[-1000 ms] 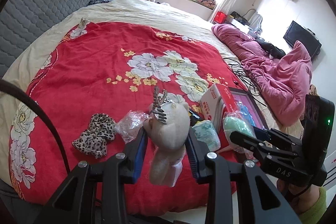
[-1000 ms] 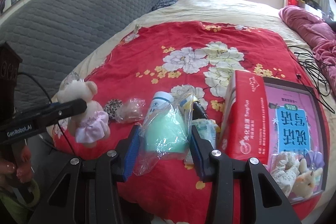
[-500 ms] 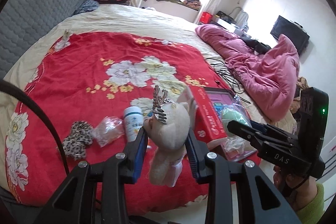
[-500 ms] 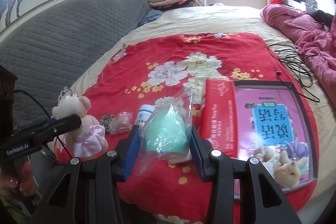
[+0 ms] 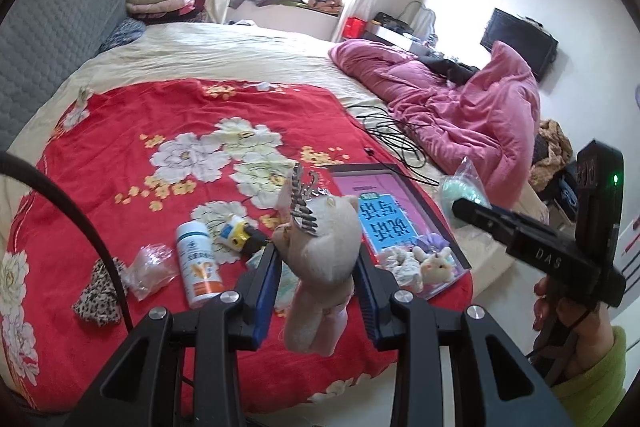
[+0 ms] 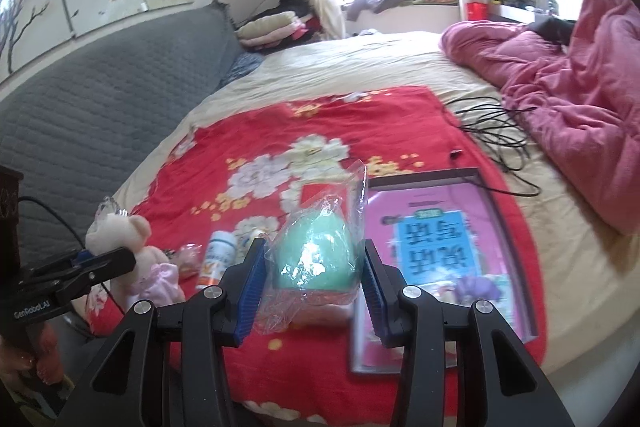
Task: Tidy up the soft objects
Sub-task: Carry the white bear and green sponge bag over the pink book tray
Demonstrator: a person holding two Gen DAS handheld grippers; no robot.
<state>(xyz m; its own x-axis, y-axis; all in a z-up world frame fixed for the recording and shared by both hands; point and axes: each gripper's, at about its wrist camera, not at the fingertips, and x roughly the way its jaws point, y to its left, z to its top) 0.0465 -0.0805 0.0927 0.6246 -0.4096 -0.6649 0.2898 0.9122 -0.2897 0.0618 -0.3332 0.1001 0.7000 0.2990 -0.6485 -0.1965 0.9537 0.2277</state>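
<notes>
The left gripper (image 5: 316,275) has its jaws clamped on a small teddy bear (image 5: 324,255) — soft, fuzzy and cream, with a shiny silver crown on its head and a frilly pink skirt. The bear hangs in the air above the near edge of the bed (image 5: 224,47).

The right gripper (image 6: 314,275) has its jaws clamped on a green sponge (image 6: 314,253). It is smooth and shaped like an egg, and it sits inside a clear, crinkly plastic bag (image 6: 348,187). It too is lifted off the bed, over the near side of the red blanket (image 5: 160,131), which is fluffy with big white flowers.

On the blanket, to the right, lies a flat box (image 5: 396,219) with a dark rim and a pink cover. In its near end are two little plush toys (image 5: 416,263) — one curly white, one cream.

To the left of the box lies a white bottle (image 5: 198,263) on its side, with an orange label. Beside it sits a small clear bag (image 5: 150,269) with something pink in it, and a leopard-print bow (image 5: 98,291) of soft cloth. A small yellow and blue toy (image 5: 234,237) lies just beyond the bottle.

Far right on the bed is a rumpled pink quilt (image 5: 472,115), with black cables (image 5: 396,139) near it.
</notes>
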